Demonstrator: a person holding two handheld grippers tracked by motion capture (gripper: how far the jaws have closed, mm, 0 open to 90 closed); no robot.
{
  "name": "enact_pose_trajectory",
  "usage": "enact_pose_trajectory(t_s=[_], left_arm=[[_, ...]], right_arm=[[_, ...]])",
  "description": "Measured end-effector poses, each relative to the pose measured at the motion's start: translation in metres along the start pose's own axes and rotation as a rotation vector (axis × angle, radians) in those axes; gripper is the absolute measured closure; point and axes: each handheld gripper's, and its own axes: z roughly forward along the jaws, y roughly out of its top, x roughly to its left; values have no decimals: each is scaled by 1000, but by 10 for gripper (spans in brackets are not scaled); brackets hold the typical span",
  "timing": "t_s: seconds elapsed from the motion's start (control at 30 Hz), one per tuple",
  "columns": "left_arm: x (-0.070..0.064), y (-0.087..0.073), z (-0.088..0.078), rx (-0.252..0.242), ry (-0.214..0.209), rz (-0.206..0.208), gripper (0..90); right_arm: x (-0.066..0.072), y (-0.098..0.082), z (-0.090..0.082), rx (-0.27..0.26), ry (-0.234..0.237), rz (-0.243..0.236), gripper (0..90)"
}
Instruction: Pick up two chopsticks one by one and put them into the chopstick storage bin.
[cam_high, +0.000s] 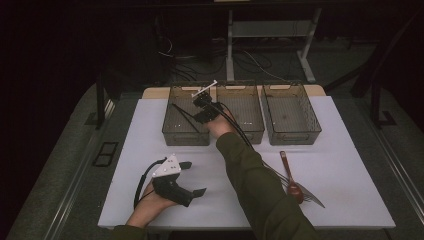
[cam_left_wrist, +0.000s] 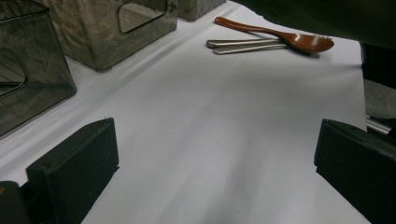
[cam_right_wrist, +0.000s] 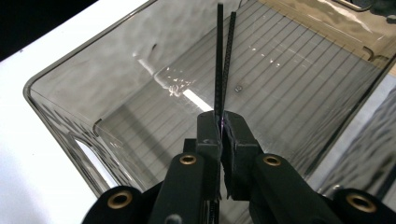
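Nearest the camera in the high view, the left gripper (cam_high: 192, 178) rests on the white table (cam_high: 150, 200) under the person's left hand, its jaws spread wide with nothing between them; its own view looks past the two black jaws across bare table.

Farther off, the right gripper (cam_right_wrist: 223, 126) is clamped tight on a pair of thin black chopsticks (cam_right_wrist: 223, 60), held over the left bin (cam_high: 172, 131) of three smoky plastic bins, their far ends pointing down inside it. So the chopsticks look all but delivered: letting go is what remains for them.

A wooden spoon (cam_high: 289, 175) and some metal cutlery (cam_left_wrist: 243, 45) lie near the table's right edge, not yet sorted. The middle bin (cam_high: 250, 112) and right bin (cam_high: 300, 130) seem empty, though the dim light makes that uncertain. The sleeve covers part of the cutlery, so how many pieces there are I cannot tell.
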Motion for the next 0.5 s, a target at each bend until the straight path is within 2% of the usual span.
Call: enact_pose_trajectory(t_s=[0.07, 0.27, 0.37, 0.5], left_arm=[[0, 0, 0, 0, 0, 1, 0], [0, 0, 0, -4, 1, -2, 0], [0, 0, 0, -1, -1, 0, 0], [1, 0, 0, 0, 2, 2, 0]], right_arm=[[1, 0, 1, -2, 4, -3, 890], [2, -1, 1, -11, 9, -11, 869], [2, 0, -3, -17, 30, -15, 802], [0, 0, -11, -29, 63, -5, 647]])
